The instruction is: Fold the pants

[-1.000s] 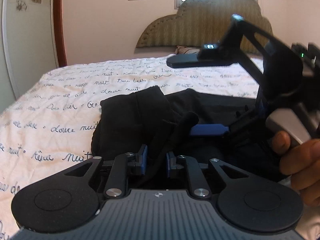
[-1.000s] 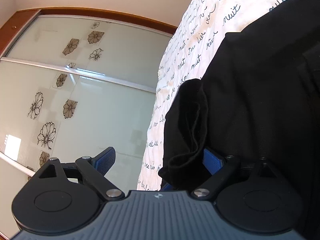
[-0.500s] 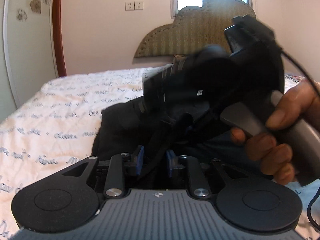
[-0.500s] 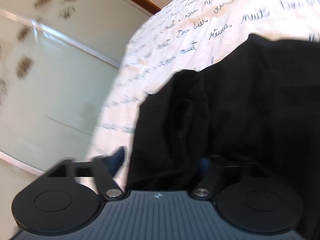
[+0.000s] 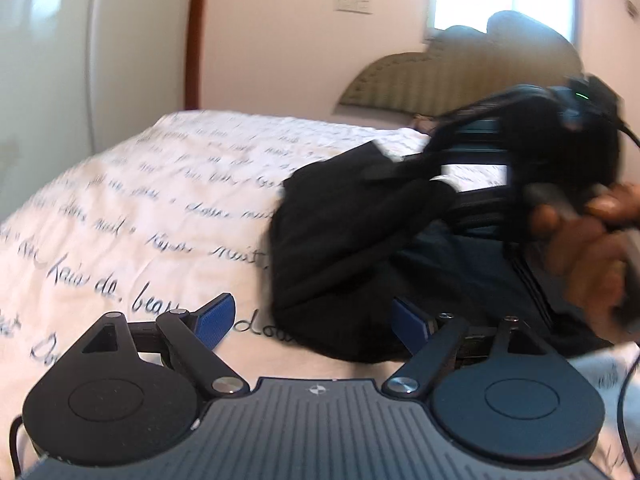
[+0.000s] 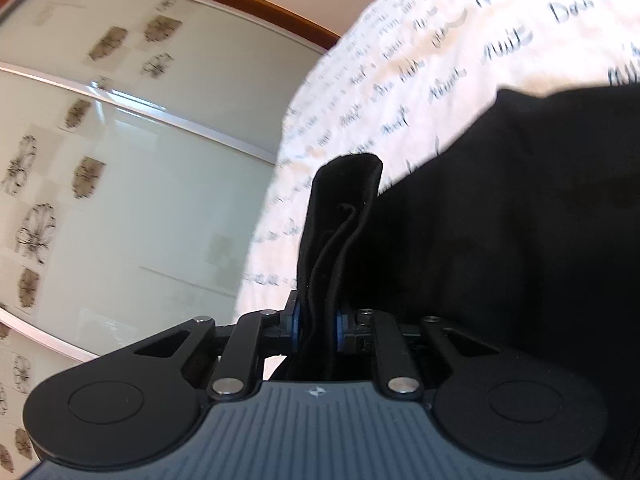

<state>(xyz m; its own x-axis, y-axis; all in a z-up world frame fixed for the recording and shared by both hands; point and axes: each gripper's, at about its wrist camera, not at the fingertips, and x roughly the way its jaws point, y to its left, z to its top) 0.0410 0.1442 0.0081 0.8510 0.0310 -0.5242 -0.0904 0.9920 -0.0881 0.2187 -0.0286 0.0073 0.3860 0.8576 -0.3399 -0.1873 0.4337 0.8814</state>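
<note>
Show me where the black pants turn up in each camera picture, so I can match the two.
Left wrist view: the black pants lie heaped right of centre on the bed.
Right wrist view: the pants fill the right side; a bunched fold stands between the shut right gripper.
Shared landmark: the white bedspread with handwriting.

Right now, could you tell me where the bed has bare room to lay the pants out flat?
The bedspread lies bare left of the black pants, from the open left gripper up to the headboard. It is crowded on the right, where the right gripper pinches a fold of the pants and the hand sits over them.
</note>
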